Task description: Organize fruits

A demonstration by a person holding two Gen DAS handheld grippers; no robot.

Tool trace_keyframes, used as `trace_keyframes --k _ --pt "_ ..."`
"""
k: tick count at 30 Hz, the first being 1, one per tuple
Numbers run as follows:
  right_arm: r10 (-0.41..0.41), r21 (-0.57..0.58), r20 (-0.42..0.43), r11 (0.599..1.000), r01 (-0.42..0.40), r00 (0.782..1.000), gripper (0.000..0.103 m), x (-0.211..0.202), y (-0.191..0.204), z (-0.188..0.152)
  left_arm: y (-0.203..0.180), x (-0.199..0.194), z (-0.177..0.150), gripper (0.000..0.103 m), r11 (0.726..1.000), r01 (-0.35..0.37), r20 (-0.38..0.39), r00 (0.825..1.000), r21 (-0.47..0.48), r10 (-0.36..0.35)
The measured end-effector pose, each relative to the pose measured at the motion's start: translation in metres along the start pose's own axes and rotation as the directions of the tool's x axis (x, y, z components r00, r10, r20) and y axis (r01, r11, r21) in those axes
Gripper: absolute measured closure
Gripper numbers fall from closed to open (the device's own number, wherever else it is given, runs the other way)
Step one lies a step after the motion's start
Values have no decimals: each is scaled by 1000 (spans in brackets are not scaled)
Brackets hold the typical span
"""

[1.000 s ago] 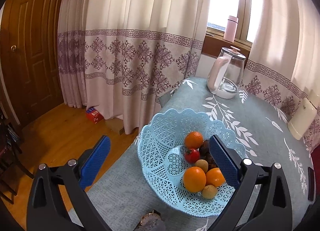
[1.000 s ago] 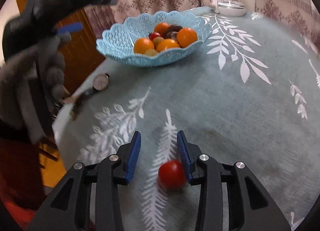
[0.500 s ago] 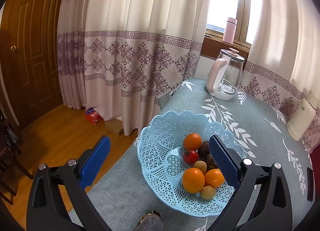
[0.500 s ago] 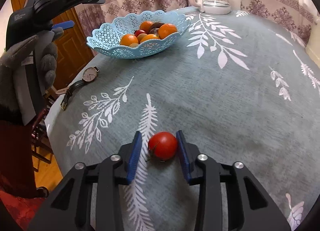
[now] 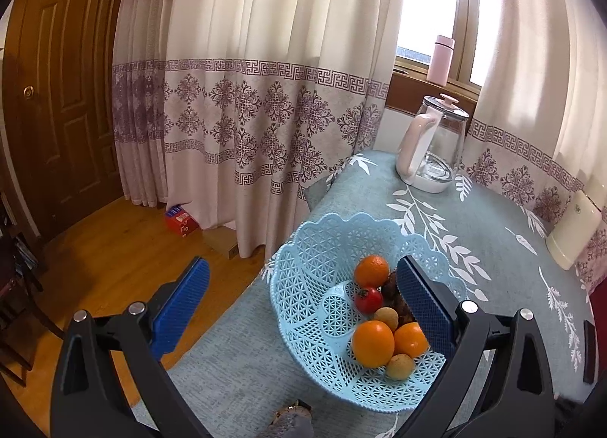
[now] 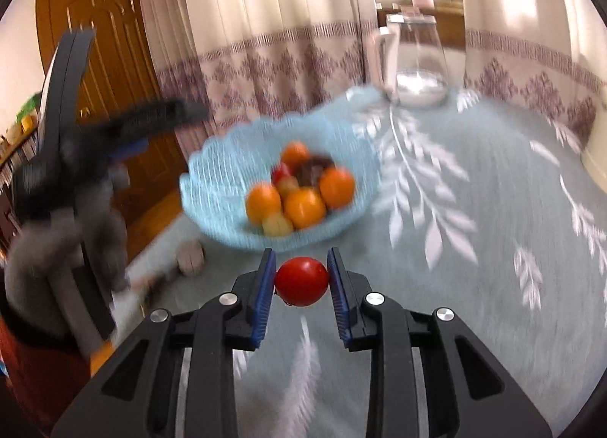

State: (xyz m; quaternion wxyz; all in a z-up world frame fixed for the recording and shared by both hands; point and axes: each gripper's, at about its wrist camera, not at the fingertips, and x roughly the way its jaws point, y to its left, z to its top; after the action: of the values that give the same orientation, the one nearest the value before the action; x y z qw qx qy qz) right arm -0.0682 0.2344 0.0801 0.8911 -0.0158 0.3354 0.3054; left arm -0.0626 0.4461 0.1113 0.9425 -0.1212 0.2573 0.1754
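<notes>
My right gripper (image 6: 301, 278) is shut on a red tomato (image 6: 301, 281), held above the table a short way in front of the light blue lattice basket (image 6: 212, 172). The basket (image 5: 303, 286) holds several oranges (image 5: 373, 343), a small tomato (image 5: 368, 299), small yellow fruits and a dark fruit. My left gripper (image 5: 303, 305) is wide open and holds nothing; its right pad hangs over the basket, its left pad over the floor beyond the table edge. In the blurred right wrist view the left gripper (image 6: 114, 134) shows at the left, held by a gloved hand (image 6: 60, 240).
A glass kettle (image 5: 432, 149) stands at the table's far end by the curtain. A cream appliance (image 5: 573, 229) sits at the right edge. A wristwatch (image 6: 189, 259) lies in front of the basket near the table's left edge. A red box (image 5: 181, 219) lies on the wooden floor.
My right gripper closed on the tomato, lifted it off the table and carried it toward the basket. The left gripper has drifted slightly left and stays open.
</notes>
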Motion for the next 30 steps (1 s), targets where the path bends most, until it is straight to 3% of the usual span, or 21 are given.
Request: trace_keyframes --k 5,7,11,13,15,18,21,30 --pt "25 17 34 1000 -26 999 71 32 5 36 1 0 0 3 1000 -2 5 1000 6 2" --pt "9 29 32 1000 -10 999 47 42 4 41 1 0 1 3 1000 -9 7 1000 8 9" --pt "-7 18 19 1000 6 1000 42 48 2 40 -2 0 0 3 998 -60 28 998 34 59" --pt "-43 -7 20 999 43 999 25 45 1 36 -4 0 -1 3 997 -65 31 997 46 64" --pt "-83 -34 45 996 84 996 24 37 2 33 -7 0 -2 3 996 -62 33 998 58 60" --pt "-103 -54 85 993 107 991 10 26 4 31 -13 -4 -2 3 994 -68 46 997 82 64" --pt "-117 -75 120 989 127 986 5 18 7 31 -16 -7 -4 3 993 -72 57 996 96 67" --pt "-149 -94 36 984 152 988 5 28 8 28 -16 -18 -8 3 985 -102 82 992 141 91"
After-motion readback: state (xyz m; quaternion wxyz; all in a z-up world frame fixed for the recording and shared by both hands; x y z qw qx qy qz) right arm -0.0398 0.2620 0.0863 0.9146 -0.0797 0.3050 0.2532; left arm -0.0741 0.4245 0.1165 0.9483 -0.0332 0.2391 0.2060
